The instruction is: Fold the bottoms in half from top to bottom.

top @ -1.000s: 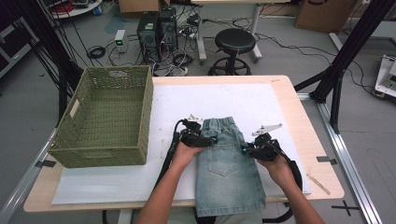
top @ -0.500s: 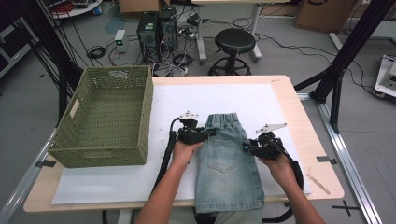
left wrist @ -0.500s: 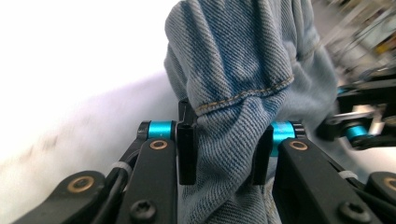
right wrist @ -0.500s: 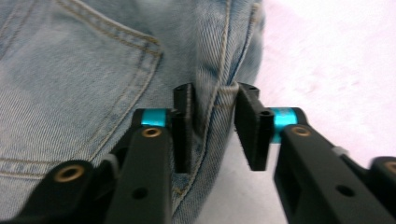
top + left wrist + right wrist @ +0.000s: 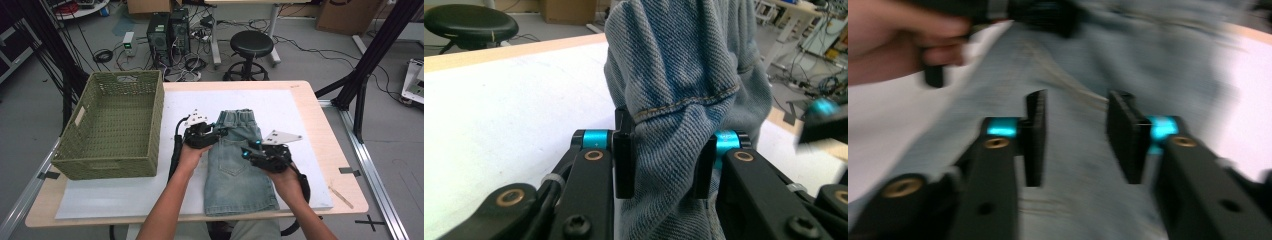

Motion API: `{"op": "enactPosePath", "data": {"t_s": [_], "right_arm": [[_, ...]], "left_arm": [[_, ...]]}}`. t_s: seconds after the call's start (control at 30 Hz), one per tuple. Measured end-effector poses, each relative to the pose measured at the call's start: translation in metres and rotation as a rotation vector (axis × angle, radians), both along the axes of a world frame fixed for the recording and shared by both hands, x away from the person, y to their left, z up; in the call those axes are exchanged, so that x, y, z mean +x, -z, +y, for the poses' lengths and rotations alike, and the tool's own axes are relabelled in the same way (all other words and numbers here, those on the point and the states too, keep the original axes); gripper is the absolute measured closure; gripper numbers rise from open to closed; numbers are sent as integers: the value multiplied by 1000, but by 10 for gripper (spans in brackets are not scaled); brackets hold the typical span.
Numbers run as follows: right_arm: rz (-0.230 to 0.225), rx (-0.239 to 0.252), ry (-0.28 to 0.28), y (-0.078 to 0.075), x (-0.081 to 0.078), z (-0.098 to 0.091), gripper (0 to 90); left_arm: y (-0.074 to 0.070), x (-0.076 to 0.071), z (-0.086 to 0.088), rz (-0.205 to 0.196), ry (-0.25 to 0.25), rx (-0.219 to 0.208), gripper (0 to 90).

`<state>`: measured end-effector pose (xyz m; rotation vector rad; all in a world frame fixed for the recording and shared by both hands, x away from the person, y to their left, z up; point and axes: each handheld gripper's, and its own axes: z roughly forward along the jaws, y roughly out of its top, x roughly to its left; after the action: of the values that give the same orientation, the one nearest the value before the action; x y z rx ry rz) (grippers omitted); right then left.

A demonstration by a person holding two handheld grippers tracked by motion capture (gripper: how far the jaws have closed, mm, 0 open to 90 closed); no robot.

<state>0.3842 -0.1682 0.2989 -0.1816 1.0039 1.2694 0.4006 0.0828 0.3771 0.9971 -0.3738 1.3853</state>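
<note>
Denim shorts point(image 5: 240, 165) lie flat on the white sheet point(image 5: 115, 192) that covers the surface point(image 5: 327, 135), waistband at twelve o'clock and leg hems at six, hanging a little over the near edge. A green wicker basket point(image 5: 117, 130) stands well apart at nine o'clock.

In the left gripper view the left tool point(image 5: 663, 150) has its jaws pressed onto a bunched fold of the denim, a stitched seam crossing just above the pads; its jaws have just closed down on that fold. In the high view the same left tool point(image 5: 220, 133) sits at the shorts' left edge near the waistband.

The right tool point(image 5: 1075, 137) hovers over the denim with its jaws parted and nothing between them; they have been shifting in the last moment, narrowing slightly. In the high view the right tool point(image 5: 250, 152) is at about three o'clock of the shorts' middle.

My judgement of the risks: the left grip holds a thick, rounded wad of cloth, so a quick pull could let it slide out. With one side pinched and the other free, lifting now would drag the shorts askew and wrinkle them. The right view is blurred by motion, so a hasty close might catch a single layer or miss the edge.
</note>
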Motion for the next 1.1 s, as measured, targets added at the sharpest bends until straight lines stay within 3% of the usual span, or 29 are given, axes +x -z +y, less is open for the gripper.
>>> {"op": "enactPosePath", "data": {"t_s": [0.07, 0.23, 0.37, 0.47, 0.57, 0.77, 1.1], "right_arm": [[4, -47, 21, 1, 3, 15, 724], [11, -110, 72, -1, 13, 51, 774], [29, -137, 99, -7, 19, 72, 788], [35, -128, 142, -13, 26, 80, 788], [50, -112, 166, -19, 31, 80, 789], [22, -56, 244, -20, 40, 70, 788], [24, 51, 283, -14, 49, 20, 784]], "left_arm": [[0, 0, 0, 5, 15, 4, 710], [-3, 0, 1, 31, 22, 14, 710], [-2, -2, 2, 29, 29, 34, 710], [-1, -4, 2, 35, 23, 45, 711], [2, -5, 4, 31, 28, 62, 711], [12, -2, 9, 21, 21, 89, 712], [29, -4, 11, -37, -19, 126, 712]]}}
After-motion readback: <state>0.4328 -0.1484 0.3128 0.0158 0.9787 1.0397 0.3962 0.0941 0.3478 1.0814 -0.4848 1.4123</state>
